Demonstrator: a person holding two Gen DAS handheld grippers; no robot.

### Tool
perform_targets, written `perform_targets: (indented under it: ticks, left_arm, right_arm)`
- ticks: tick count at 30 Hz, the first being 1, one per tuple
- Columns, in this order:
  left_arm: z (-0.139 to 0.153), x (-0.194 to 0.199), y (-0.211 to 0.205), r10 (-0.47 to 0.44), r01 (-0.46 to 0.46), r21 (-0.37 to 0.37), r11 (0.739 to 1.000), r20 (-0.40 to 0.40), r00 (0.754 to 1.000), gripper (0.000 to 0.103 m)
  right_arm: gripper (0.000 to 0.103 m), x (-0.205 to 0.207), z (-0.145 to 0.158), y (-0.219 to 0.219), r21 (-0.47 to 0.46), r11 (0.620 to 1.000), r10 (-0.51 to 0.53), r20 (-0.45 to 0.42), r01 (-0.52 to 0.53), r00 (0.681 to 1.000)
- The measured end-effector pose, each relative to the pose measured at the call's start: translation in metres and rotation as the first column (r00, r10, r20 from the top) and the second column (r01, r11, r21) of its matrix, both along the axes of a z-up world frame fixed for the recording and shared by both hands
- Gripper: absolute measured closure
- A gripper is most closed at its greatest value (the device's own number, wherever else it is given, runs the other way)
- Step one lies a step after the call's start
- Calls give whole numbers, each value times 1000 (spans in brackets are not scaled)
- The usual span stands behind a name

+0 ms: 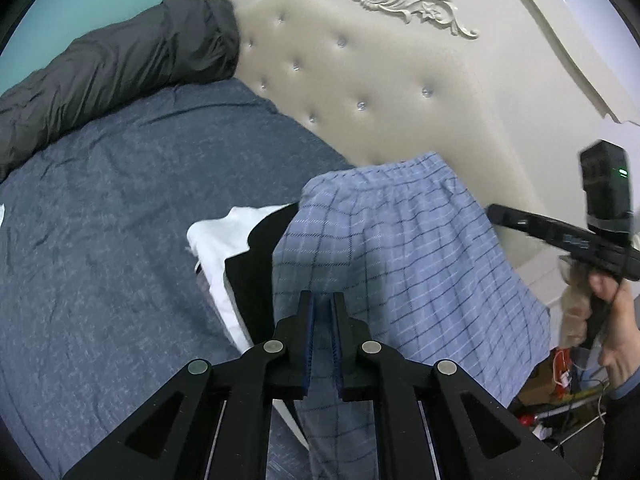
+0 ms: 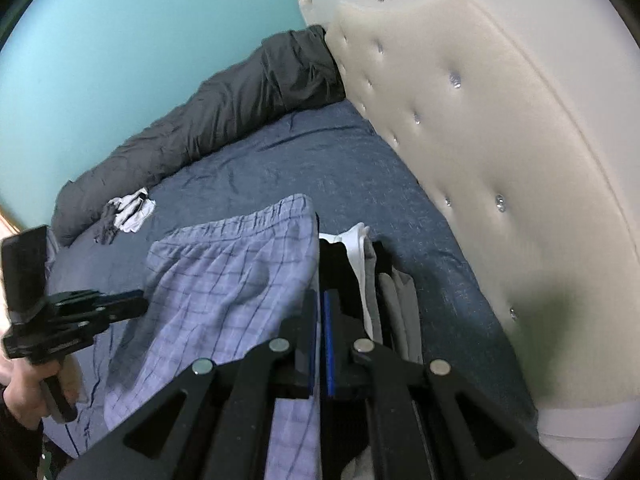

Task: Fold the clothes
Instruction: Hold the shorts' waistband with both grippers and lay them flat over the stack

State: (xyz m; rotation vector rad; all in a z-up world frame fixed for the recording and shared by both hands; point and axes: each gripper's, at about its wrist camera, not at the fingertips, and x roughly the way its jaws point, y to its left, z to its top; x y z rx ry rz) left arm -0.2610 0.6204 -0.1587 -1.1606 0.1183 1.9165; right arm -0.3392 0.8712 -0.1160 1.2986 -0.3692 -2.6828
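Left tongs (image 1: 323,300) pinched tight on one blue plaid shorts (image 1: 392,248) edge, right tongs (image 2: 320,300) clamped on the opposite side – both raised over the bed (image 1: 120,200). Shorts stretched between, hanging over a folded stack (image 2: 384,280) near the headboard (image 2: 500,160). One grey duvet (image 1: 112,68) along the wall.

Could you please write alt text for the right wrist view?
The right gripper is shut on blue plaid shorts, held above a stack of folded clothes on a blue bed sheet. The left gripper grips the shorts' other side.
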Motion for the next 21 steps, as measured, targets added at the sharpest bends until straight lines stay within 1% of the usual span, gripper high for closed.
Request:
perform_targets:
  ticks: [4,5,6,8,9,12,14,15,18,21]
  left_arm:
    - [3,5,-6,4,-4,10,1000,1,1000,95]
    - [2,8,-7,3,-3,8,1000,1,1000,95]
    - [2,10,-8,2,-2,6,1000,1,1000,95]
    - [0,15,-11,4,-4,-1,1000,4,1000,94]
    - [0,17,-12,5,-5,-4,1000,5,1000,94]
    - [-1,22,-16,11,-11,-24,1000,-3,1000,94]
    - [-1,24,-21,15,-16,-22,1000,-1,1000,94]
    - [0,25,-24,20,-20,-23,1000,-3,1000,94]
    - [5,28,-31,28,-28,-22,999,-6,1000,92]
    - [8,36,-38,31,-31,-20,999,-10,999,87]
  right_arm:
    - [100,19,7,-7,-60,997,57,-25,-58,998]
    - [100,23,7,-10,-66,995,69,-23,-70,997]
    - [100,23,3,-14,-48,996,74,3,-74,997]
    - [100,22,-10,-17,-18,998,59,59,-58,997]
    - [100,22,-15,-16,-20,999,41,75,-40,996]
    - [100,26,-23,-5,-25,999,-22,89,24,996]
    - [100,30,-24,2,-2,998,-58,100,58,993]
    - [100,33,-25,5,-5,998,-68,103,69,992]
    - [100,45,-17,14,-42,995,-89,64,92,994]
    - [100,57,-3,19,-83,992,-99,8,99,995]
